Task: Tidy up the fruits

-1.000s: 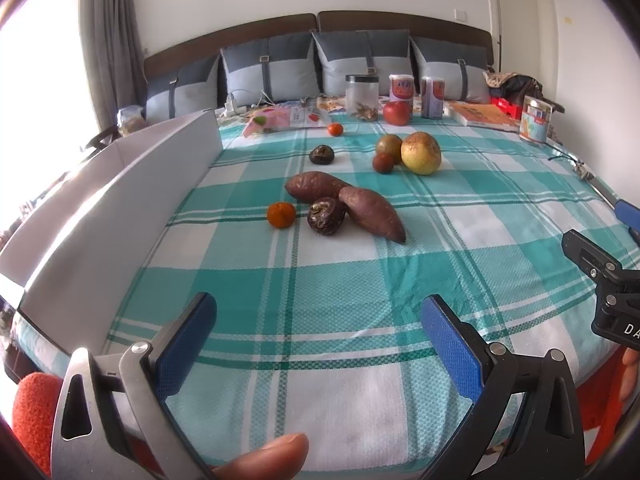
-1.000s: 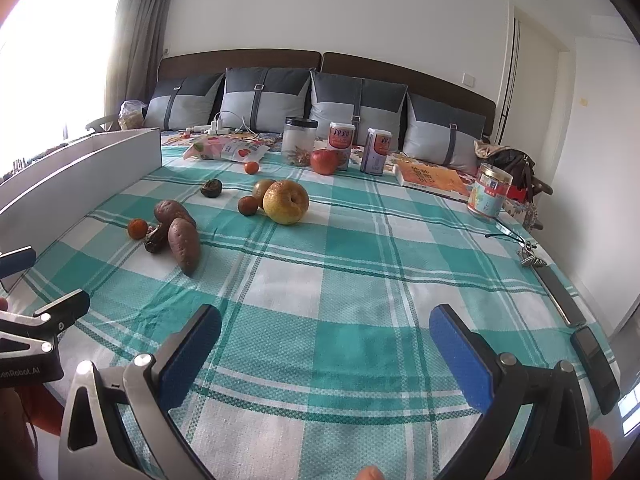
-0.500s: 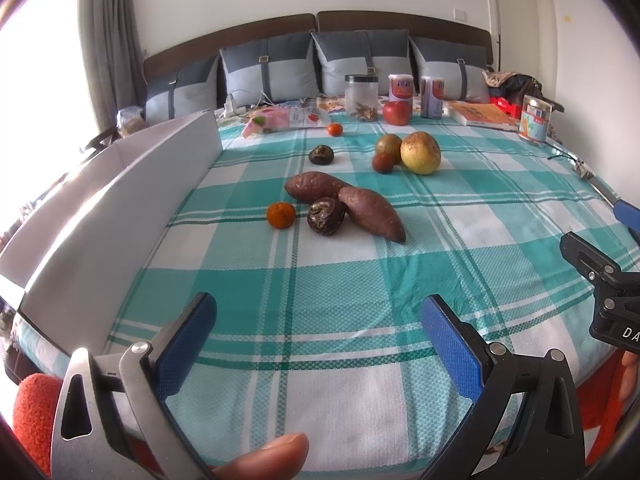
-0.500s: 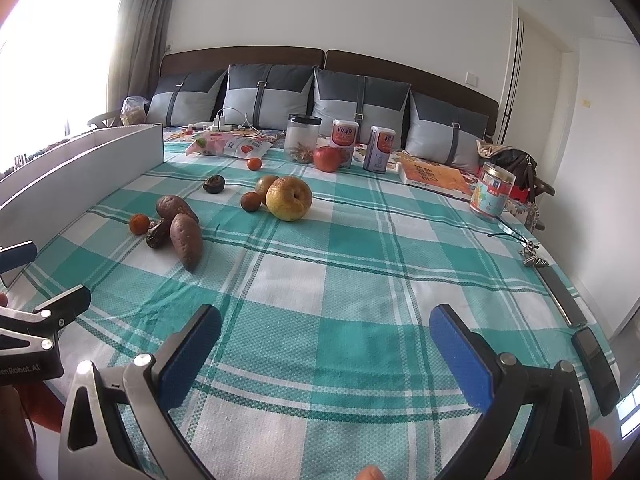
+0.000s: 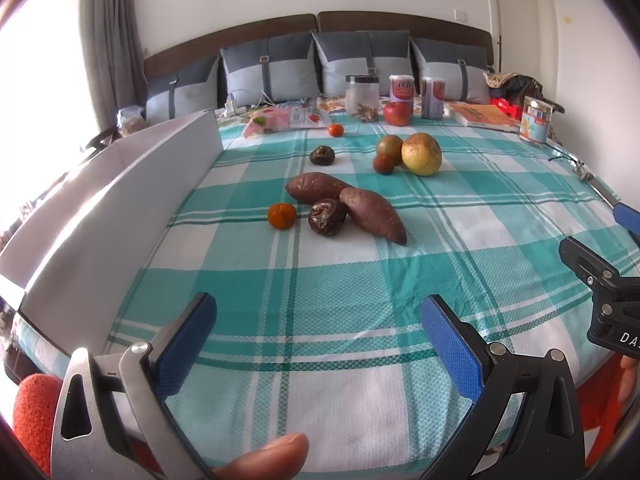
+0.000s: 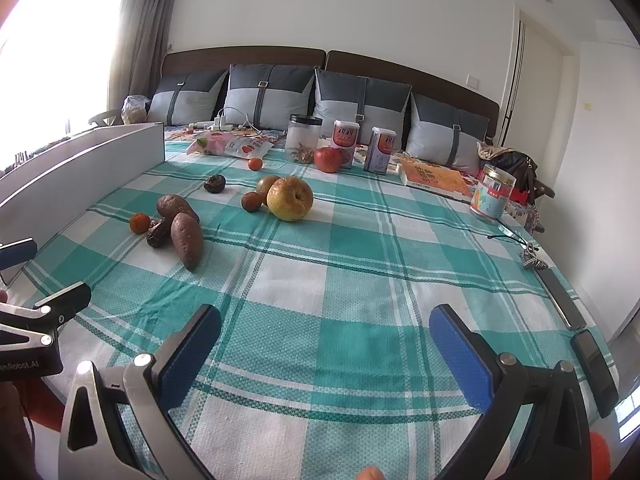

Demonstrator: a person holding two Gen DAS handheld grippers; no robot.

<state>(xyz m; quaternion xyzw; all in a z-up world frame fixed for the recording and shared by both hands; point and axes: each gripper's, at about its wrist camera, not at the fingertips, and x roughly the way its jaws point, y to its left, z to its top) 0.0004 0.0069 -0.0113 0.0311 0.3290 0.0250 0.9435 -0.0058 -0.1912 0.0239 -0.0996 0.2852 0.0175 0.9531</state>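
Broadly, a bed covered in a teal-and-white checked cloth (image 5: pixel 360 280) fills both views, with a long white folded board (image 5: pixel 120 208) standing along its 9 o'clock edge. Four grey cushions (image 5: pixel 360 60) line the dark headboard at 12 o'clock.

Next in size, the left gripper (image 5: pixel 316 320) hovers at the bed's near edge, its blue-padded jaws spread wide and empty. The right gripper (image 6: pixel 324 328) hangs likewise, jaws wide apart, gripping nothing.

All fruit lies well ahead of both sets of jaws, none between them. Two reddish-brown sweet potatoes (image 5: pixel 372 214) lie touching at roughly 12 o'clock from the left jaws, with a wrinkled dark round fruit (image 5: pixel 327 217) against them and a small orange tangerine (image 5: pixel 282 216) just beside it at 9 o'clock. Farther off, a large yellow-green pear (image 5: pixel 421 154) sits beside a smaller greenish fruit (image 5: pixel 389 145) and a small reddish-brown fruit (image 5: pixel 383 164). A second dark wrinkled fruit (image 5: pixel 322 155) lies alone, and a tiny orange (image 5: pixel 335 130) and a red apple (image 5: pixel 397 114) rest near the jars.
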